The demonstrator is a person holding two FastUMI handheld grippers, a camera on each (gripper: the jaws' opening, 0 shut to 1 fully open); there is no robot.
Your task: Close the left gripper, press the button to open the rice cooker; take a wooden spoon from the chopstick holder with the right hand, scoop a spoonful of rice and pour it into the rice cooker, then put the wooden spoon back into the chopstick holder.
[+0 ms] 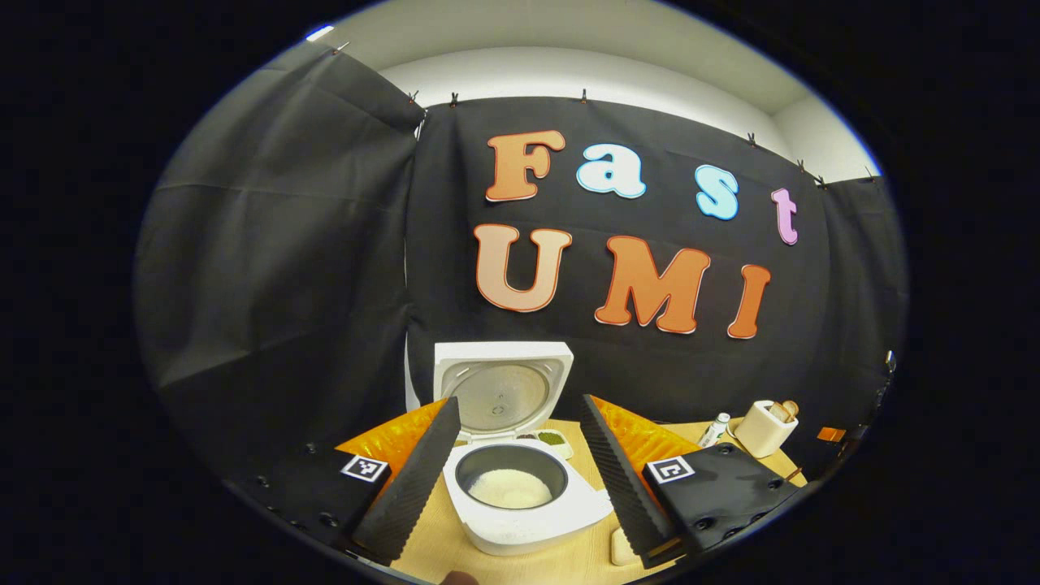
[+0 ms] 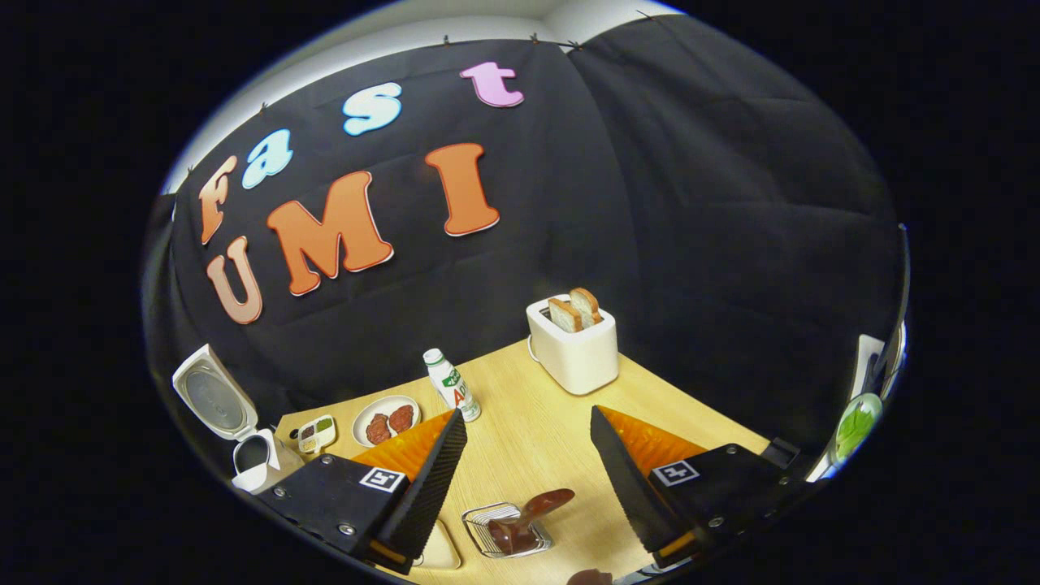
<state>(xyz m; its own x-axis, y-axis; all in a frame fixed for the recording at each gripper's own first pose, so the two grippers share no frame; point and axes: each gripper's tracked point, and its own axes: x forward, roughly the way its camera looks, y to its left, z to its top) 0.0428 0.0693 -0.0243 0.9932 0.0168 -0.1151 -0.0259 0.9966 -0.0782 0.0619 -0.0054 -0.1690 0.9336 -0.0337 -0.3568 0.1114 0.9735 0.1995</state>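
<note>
Low in the centre of the left gripper view sits the rice cooker (image 1: 520, 496), lid already up and a pale layer of rice in its pot, framed between the spread fingers of the left gripper (image 1: 520, 471), which holds nothing; near the bottom of the right gripper view a wire chopstick holder (image 2: 505, 530) carries the wooden spoon (image 2: 532, 513), its dark end leaning up and right, with the right gripper (image 2: 524, 479) standing wide and empty above it; the spoon appears back in its holder, so the task looks near its end; the main risk is the right fingers clipping the leaning spoon or the light wire holder and tipping it, or the left gripper knocking the raised lid if it drifts forward.
</note>
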